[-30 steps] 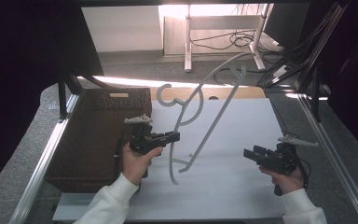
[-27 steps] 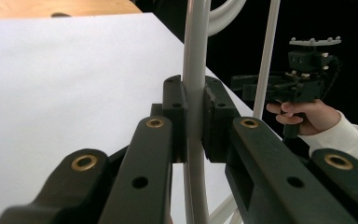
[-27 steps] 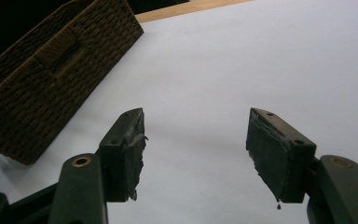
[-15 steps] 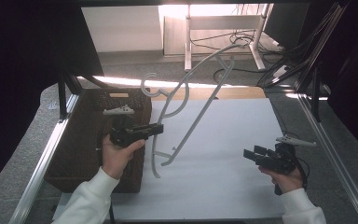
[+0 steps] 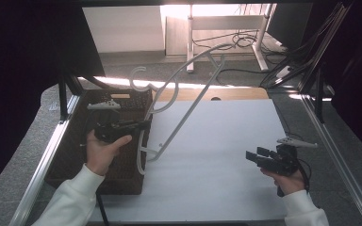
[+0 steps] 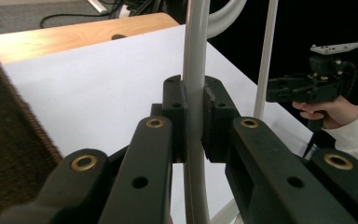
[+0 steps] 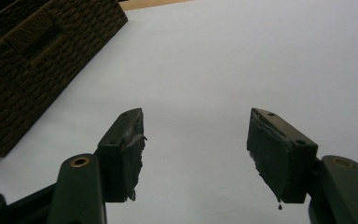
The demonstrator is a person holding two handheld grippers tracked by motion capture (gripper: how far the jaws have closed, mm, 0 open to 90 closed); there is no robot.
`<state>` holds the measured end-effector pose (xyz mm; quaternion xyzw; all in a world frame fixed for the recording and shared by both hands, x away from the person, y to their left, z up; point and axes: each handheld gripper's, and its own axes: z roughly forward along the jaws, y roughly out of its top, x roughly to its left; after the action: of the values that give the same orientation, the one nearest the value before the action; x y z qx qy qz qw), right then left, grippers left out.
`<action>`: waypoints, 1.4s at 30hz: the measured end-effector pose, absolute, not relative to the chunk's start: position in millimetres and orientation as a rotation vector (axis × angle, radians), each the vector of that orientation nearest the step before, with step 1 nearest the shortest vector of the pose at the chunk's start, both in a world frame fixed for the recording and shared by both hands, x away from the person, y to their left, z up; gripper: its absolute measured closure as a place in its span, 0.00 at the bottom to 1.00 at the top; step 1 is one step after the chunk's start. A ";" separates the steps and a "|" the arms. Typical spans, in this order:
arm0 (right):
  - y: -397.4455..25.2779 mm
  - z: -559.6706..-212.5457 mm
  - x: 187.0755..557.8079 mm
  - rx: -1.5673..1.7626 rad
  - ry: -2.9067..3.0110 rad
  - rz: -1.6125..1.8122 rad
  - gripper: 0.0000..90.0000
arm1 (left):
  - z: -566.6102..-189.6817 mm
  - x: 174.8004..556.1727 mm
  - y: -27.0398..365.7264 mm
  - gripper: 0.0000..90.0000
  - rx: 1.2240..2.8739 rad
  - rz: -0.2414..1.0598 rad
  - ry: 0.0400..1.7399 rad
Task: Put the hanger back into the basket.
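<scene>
Hanger (image 5: 184,113) in left gripper (image 5: 143,125)

A dark woven basket (image 5: 75,155) sits at the white tabletop's (image 5: 226,155) left edge; cables (image 5: 245,40) lie beyond.

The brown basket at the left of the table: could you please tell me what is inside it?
The basket looks dark inside. The left tool holds a white hanger at its rim; the hand and tool cover part of the interior, so its contents cannot be told.
</scene>
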<state>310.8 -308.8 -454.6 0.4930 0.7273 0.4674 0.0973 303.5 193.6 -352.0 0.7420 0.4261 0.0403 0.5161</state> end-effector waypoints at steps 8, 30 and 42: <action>-308.9 -455.5 311.3 1.455 2.156 1.363 0.41 | -349.3 301.9 217.2 0.92 1.763 0.129 1.062; -309.4 -456.8 311.9 1.467 2.151 1.340 0.40 | -352.7 293.8 309.3 0.92 1.685 0.249 1.205; -310.6 -457.8 312.0 1.476 2.139 1.333 0.40 | -378.4 292.2 338.9 0.92 1.697 0.281 1.285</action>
<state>312.0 -310.6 -457.8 0.5023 0.7279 0.4535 0.1104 292.2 338.9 -378.4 0.6947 0.5261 0.1150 0.4768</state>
